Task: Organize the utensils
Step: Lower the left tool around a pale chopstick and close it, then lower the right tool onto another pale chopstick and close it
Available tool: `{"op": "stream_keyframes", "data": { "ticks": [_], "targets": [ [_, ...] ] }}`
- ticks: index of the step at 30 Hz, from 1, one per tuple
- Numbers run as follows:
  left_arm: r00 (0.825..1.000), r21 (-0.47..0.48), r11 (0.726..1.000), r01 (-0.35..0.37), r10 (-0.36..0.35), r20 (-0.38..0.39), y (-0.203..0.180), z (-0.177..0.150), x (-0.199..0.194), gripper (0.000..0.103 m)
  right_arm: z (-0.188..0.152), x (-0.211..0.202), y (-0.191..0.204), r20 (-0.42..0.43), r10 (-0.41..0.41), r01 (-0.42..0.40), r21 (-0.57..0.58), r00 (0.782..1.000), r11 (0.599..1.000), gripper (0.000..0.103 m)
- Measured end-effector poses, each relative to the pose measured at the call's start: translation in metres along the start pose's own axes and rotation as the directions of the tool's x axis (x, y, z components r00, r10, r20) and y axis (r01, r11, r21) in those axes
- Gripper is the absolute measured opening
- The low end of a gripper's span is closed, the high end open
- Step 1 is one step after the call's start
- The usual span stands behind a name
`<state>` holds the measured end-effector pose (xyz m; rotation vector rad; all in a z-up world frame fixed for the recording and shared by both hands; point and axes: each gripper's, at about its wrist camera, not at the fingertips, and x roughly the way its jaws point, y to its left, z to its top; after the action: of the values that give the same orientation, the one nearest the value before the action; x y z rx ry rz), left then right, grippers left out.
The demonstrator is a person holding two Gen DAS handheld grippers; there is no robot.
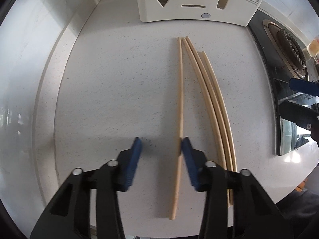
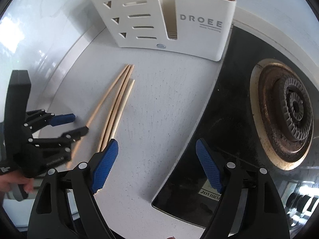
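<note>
Left gripper [image 1: 161, 145]: spread wide, low centre of frame, its right pad touching the lone chopstick [image 1: 180, 99].
Chopstick axis: runs away toward the holder [image 1: 195, 2] (top of frame).
Right gripper [image 2: 156, 153]: spread, holding nothing, farther off.

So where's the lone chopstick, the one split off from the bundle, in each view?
Left wrist: chopstick centre frame, between the open left gripper's fingers, touching the right one.
Right wrist: chopstick left of centre, leftmost stick.
Shared landmark: DROEE holder at top.
</note>
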<state>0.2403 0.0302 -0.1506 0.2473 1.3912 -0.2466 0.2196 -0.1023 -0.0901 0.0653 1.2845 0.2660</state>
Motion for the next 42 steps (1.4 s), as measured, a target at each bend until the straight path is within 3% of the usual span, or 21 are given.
{"op": "stream_keyframes", "data": {
  "ticks": [6,8,15,23,28,34,42],
  "targets": [
    [1.0,-0.006,1.0,-0.013,0.013,-0.011,0.012,0.003,-0.002,0.008,0.007,0.005,0.006,-0.027,0.006,-0.006,0.002,1.0,1.0,0.08],
    [1.0,-0.006,1.0,-0.002,0.002,-0.022,0.016,0.006,-0.001,0.006,0.01,0.008,0.01,-0.035,0.003,-0.003,-0.002,0.999,1.0,0.08],
    [0.999,-0.017,1.0,0.009,-0.009,-0.044,0.02,0.014,0.001,0.006,0.019,0.016,0.022,-0.081,0.012,-0.012,0.009,0.997,1.0,0.08],
    [0.998,-0.074,0.996,0.045,-0.043,0.038,0.049,0.004,-0.026,0.006,0.033,0.027,0.038,-0.129,-0.062,0.058,-0.03,0.99,0.998,0.08],
    [0.996,-0.042,0.999,0.035,-0.032,0.087,0.063,-0.013,-0.042,0.006,0.04,0.036,0.05,-0.149,-0.071,0.066,-0.034,0.986,0.997,0.08],
    [0.996,-0.079,0.996,0.047,-0.041,0.08,0.08,-0.019,-0.045,0.006,0.043,0.049,0.059,-0.187,-0.078,0.079,-0.004,0.979,0.997,0.08],
    [0.993,-0.029,0.999,0.039,-0.036,0.112,0.062,-0.027,-0.044,0.006,0.045,0.07,0.076,-0.233,-0.148,0.145,-0.031,0.961,0.989,0.08]
  ]
}}
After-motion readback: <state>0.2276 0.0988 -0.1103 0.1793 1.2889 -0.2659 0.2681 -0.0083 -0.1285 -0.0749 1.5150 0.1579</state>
